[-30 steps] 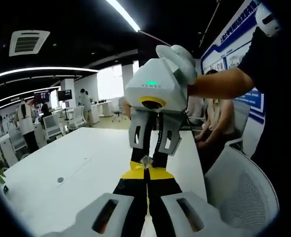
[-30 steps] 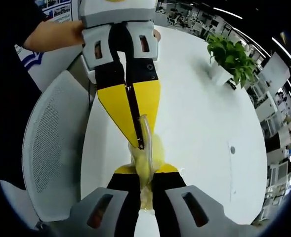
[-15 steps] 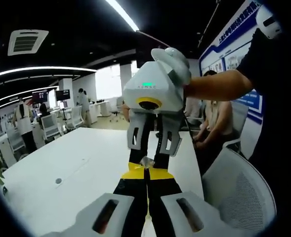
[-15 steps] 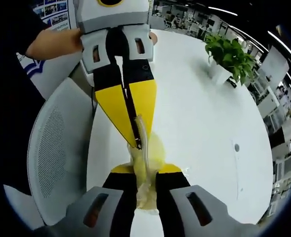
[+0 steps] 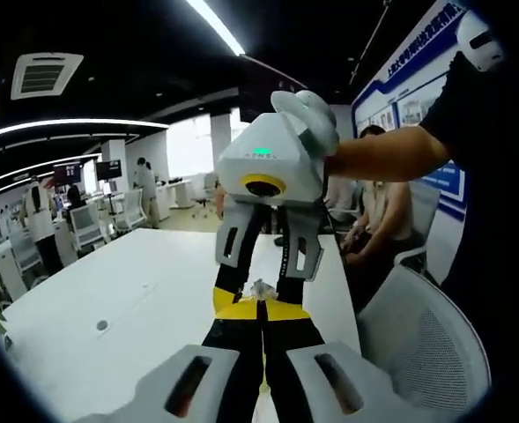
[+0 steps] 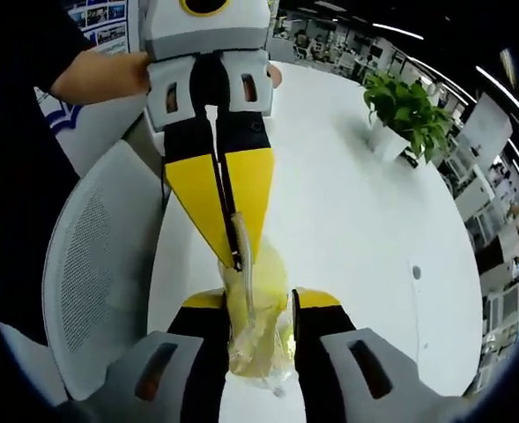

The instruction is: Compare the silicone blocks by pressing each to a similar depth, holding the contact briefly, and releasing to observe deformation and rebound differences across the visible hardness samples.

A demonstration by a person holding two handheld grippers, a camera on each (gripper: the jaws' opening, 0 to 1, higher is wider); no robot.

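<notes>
While left tool [image 6: 234, 256] pinches bag [image 6: 255, 322] | right tool [image 6: 250, 308] parted

Your translucent yellowish silicone piece in clear wrap [image 6: 255, 322] sat between the right gripper's jaws, lower end cut off behind them; whether the jaws touched it couldn't be told. In the left gripper view it was just a tiny scrap [image 5: 260, 288] between yellow tips. Wall poster text [image 5: 398, 106] was too small to read. White mesh chair [image 6: 92, 264] ran off frame.
</notes>
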